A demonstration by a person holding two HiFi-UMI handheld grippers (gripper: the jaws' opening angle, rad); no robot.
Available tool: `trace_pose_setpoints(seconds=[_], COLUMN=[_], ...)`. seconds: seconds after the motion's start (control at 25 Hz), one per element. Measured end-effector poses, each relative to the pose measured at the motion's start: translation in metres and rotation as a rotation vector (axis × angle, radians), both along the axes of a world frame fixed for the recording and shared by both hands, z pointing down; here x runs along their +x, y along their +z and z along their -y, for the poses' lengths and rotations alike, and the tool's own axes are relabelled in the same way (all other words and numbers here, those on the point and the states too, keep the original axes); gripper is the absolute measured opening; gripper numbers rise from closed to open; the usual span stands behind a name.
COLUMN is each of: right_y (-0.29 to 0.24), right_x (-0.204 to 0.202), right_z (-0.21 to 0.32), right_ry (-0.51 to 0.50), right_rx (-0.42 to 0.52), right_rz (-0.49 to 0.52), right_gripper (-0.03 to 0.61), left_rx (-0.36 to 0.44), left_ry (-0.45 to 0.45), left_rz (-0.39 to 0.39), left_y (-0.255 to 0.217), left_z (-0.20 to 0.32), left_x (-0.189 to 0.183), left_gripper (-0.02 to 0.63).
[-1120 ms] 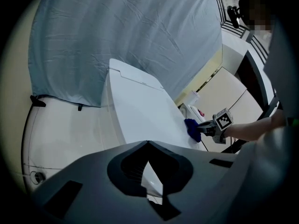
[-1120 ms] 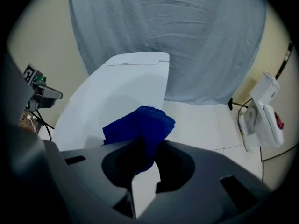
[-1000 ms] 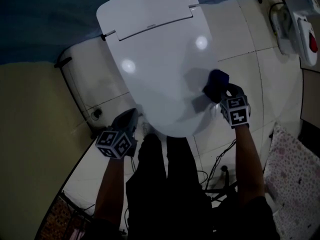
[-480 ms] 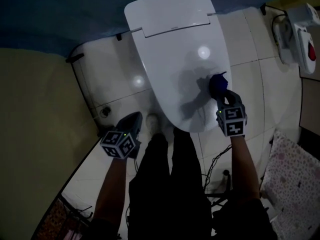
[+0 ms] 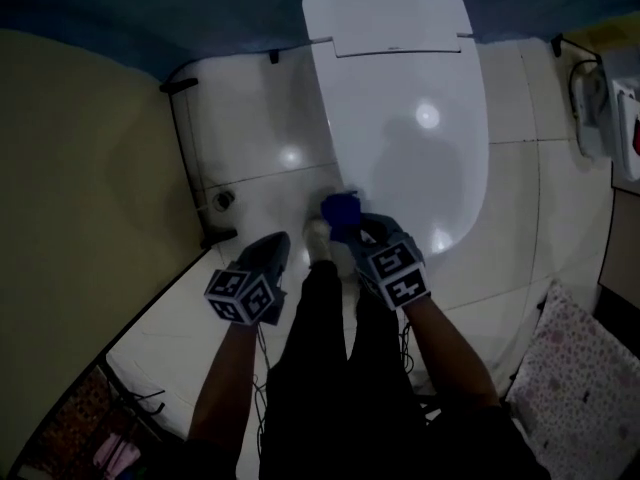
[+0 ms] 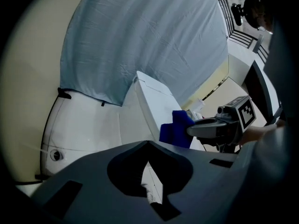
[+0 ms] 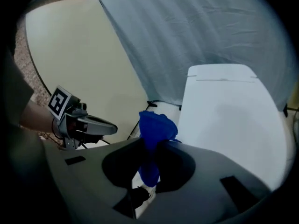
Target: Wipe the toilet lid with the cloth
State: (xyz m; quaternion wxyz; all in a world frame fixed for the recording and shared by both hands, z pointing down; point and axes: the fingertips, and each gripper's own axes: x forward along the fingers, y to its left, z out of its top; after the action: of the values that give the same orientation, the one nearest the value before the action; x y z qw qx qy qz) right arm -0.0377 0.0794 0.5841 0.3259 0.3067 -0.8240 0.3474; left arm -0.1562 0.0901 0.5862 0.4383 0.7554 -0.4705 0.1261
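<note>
At the near left edge of the toilet lid (image 5: pixel 410 118), the right gripper (image 5: pixel 350 226) clamps the blue cloth (image 5: pixel 342 208), seemingly ending a stroke. The left gripper (image 5: pixel 275 246) hangs closed and empty over the floor (image 5: pixel 250 138). The lid looks clean, so little wiping probably remains.

The person is wearing black trousers (image 5: pixel 335 368) and a pale shoe (image 5: pixel 318 236). The left gripper (image 5: pixel 277 242) is showing a dark grey moulded shell that is tapering to a rounded beak. At its rear it is carrying the left cube (image 5: pixel 243 296), faced with black-and-white square markers. The right gripper (image 5: pixel 352 230) is looking like its twin, with the same grey shell and the right cube (image 5: pixel 400 274) bearing its own bold square patterns. In the two gripper views the jaws are showing as broad matt grey plastic. A spade-shaped cut-out is sitting in the middle, with a shallow rectangular recess set to either side. Black fittings are showing beneath each cube.
</note>
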Motion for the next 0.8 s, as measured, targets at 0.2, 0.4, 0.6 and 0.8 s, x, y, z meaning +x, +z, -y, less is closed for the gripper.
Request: trace_pose_setpoints(seconds=[0.2, 0.4, 0.6, 0.8], right_y=[0.061, 0.09, 0.096, 0.098], right_x=[0.009, 0.057, 0.099, 0.144], right_z=[-0.037, -0.054, -0.06, -0.051], right_ry=[-0.087, -0.099, -0.123, -0.124], right_rx=[-0.118, -0.15, -0.125, -0.095], right_rz=[-0.069, -0.141, -0.186, -0.226], right_gripper=[0.061, 0.061, 0.063, 0.063], left_rx=[-0.036, -0.05, -0.052, -0.041], left_ry=[-0.066, -0.132, -0.128, -0.12], left_rz=[-0.046, -0.077, -0.082, -0.058], left_y=[0.02, 0.032, 0.032, 0.035], left_z=[-0.034, -0.051, -0.062, -0.062], left_x=[0.031, 0.052, 0.08, 0.095], left_gripper=[-0.009, -0.009, -0.009, -0.009])
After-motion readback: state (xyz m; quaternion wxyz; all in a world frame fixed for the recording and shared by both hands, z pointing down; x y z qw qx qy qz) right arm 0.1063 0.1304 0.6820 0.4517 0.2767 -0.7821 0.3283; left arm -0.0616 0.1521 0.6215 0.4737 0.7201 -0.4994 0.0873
